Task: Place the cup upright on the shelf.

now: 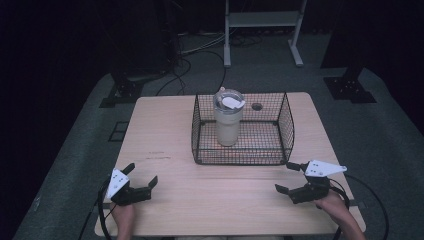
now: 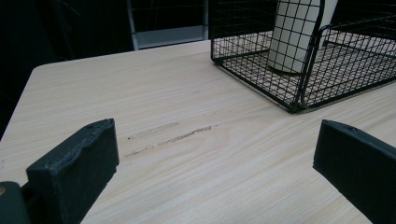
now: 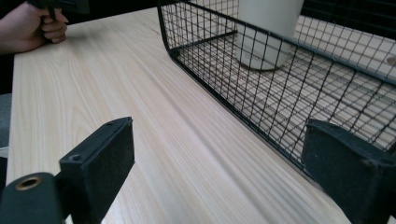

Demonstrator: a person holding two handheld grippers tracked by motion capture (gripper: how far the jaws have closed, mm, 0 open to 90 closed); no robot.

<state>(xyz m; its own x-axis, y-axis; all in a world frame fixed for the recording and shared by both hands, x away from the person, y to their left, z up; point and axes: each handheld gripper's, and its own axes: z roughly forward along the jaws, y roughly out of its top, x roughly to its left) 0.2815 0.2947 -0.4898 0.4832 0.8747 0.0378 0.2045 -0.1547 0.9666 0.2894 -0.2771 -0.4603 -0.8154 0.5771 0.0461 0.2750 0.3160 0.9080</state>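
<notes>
Dark room all around, cables on the grey floor past the far edge, and a pale wooden table (image 1: pixel 165 130) under the light. I've got both grippers low at the near edge, well apart from each other. Left gripper (image 1: pixel 142 176) sits at the near left corner, jaws spread wide with nothing between them; in the left gripper view I see bare wood and a couple of faint scuff marks (image 2: pixel 170 135) just ahead of the jaws. Right gripper (image 1: pixel 289 176) is at the near right, jaws also spread and empty, its far jaw close beside the near right corner of the wire basket (image 1: pixel 287 127); whether it touches the wire, I can't tell. The basket stands ahead of both grippers, toward the middle of the table, to the right of my left gripper and to the left of my right one. Inside it a cream tumbler (image 1: pixel 228 125) stands upright with a clear lid (image 1: pixel 229 100) on top, well beyond both grippers. In the right gripper view, the other hand (image 3: pixel 32 28) shows far off.
</notes>
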